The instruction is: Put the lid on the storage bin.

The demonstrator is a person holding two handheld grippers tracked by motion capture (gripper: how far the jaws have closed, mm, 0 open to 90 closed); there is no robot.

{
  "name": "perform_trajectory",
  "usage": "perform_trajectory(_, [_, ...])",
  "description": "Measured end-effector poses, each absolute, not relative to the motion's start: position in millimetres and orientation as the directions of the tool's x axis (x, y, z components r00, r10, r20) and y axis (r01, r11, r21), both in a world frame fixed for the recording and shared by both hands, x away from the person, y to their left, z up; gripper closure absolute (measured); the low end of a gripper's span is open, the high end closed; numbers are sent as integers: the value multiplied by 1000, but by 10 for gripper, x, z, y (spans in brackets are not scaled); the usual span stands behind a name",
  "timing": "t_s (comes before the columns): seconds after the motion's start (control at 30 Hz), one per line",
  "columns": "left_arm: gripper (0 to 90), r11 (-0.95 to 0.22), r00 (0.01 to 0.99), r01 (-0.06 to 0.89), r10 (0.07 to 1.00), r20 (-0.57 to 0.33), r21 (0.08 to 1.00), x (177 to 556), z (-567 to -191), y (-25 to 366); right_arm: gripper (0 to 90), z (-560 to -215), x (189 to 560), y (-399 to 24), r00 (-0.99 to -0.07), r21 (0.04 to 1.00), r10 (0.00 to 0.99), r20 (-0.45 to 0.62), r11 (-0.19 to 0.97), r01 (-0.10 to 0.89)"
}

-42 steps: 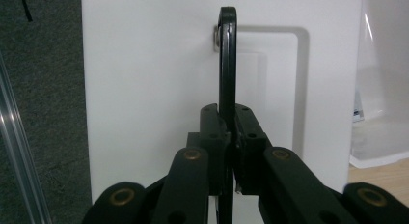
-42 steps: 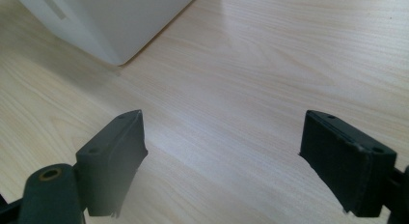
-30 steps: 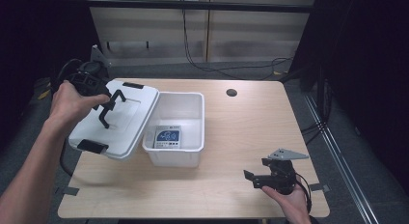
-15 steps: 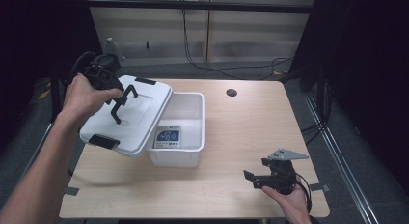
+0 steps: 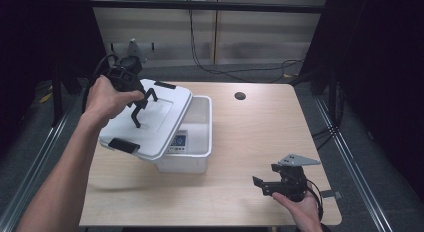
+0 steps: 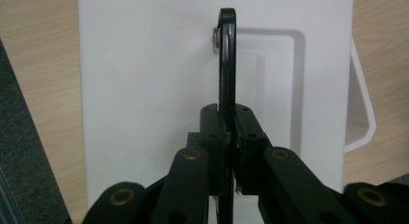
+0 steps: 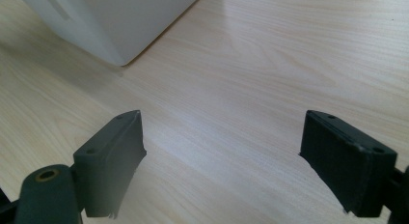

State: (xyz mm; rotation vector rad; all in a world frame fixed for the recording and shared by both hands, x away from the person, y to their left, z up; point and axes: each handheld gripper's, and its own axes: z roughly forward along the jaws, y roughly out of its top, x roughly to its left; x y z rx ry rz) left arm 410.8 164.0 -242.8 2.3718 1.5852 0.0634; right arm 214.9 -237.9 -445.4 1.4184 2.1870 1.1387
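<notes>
Over box (image 5: 192, 142): white lid (image 5: 150, 119), tilted, partly covering the opening.
Left gripper (image 5: 140, 109): pinching lid's black handle (image 6: 227, 55).
Right gripper (image 5: 265, 184): spread, resting on table (image 5: 250, 137).

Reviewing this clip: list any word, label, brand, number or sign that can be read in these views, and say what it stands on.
None can be read.
A small blue and white label on an item inside the white box: print too small and blurred to read, partly hidden by the lid.
The lid, its black handle and the wooden table: no lettering to be seen.
</notes>
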Motion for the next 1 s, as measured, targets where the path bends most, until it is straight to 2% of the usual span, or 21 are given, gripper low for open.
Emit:
perform_trajectory(0.13, [848, -332, 374, 907, 918, -132, 260, 4124, -2465, 1578, 146, -4453, 2146, -2380, -470, 748, 867, 166, 200, 633])
perform_trajectory(0.3, [848, -261, 312, 932, 931, -188, 253, 4155, -2497, 1525, 146, -4455, 2149, -2382, -471, 746, 867, 164, 203, 634])
perform_trajectory(0.4, [848, -170, 218, 957, 956, -196, 236, 4185, -2522, 1502, 145, -4455, 2151, -2382, -469, 746, 868, 165, 201, 635])
perform_trajectory(0.57, [848, -103, 148, 973, 966, -212, 209, 4225, -2591, 1423, 142, -4455, 2145, -2388, -475, 749, 865, 163, 204, 630])
perform_trajectory(1.0, [848, -13, 63, 980, 968, -244, 199, 4229, -2638, 1348, 143, -4456, 2146, -2385, -478, 747, 863, 165, 207, 632])
